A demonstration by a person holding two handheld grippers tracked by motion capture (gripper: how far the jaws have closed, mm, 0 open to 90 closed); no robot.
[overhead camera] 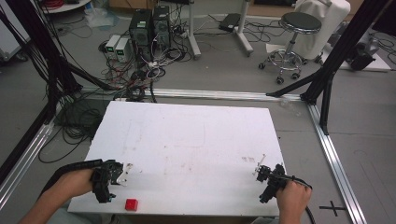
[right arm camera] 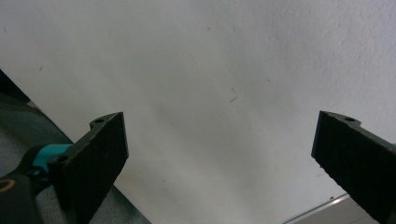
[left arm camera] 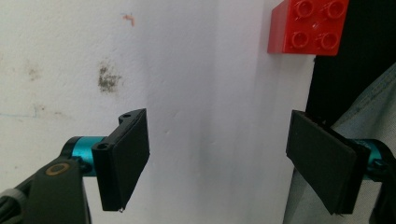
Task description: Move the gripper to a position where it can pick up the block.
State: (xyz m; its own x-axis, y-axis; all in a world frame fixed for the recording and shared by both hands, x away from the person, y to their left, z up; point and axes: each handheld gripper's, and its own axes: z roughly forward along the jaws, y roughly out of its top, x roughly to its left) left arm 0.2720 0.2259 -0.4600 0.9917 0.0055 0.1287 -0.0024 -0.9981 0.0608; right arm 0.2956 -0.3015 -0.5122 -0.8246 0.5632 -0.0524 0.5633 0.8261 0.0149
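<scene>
**Inspector A:** Where is the small red plastic building brick with four round studs point(overhead camera: 131, 204)?

**Inspector B:** On the white flat-topped counter point(overhead camera: 196, 140), hard against the near edge, toward the left corner. In the left gripper view the brick point(left arm camera: 308, 27) sits at the counter's rim, with dark space just past it.

**Inspector A:** Its relation to the left gripper point(overhead camera: 122, 175)?

**Inspector B:** Near, not touching. In the high view the brick lies just to the right of the gripper body and nearer the person. In the left gripper view point(left arm camera: 219, 161) the brick is ahead of the jaws and off to the right, outside the gap between them.

**Inspector A:** Jaw state, left?

**Inspector B:** Spread wide, with bare counter between the black pads.

**Inspector A:** The right gripper point(overhead camera: 259, 171)?

**Inspector B:** Held at the near right corner of the counter, well apart from the brick. In its own view point(right arm camera: 219, 154) the jaws stand wide apart over plain white surface, holding nothing.
</scene>
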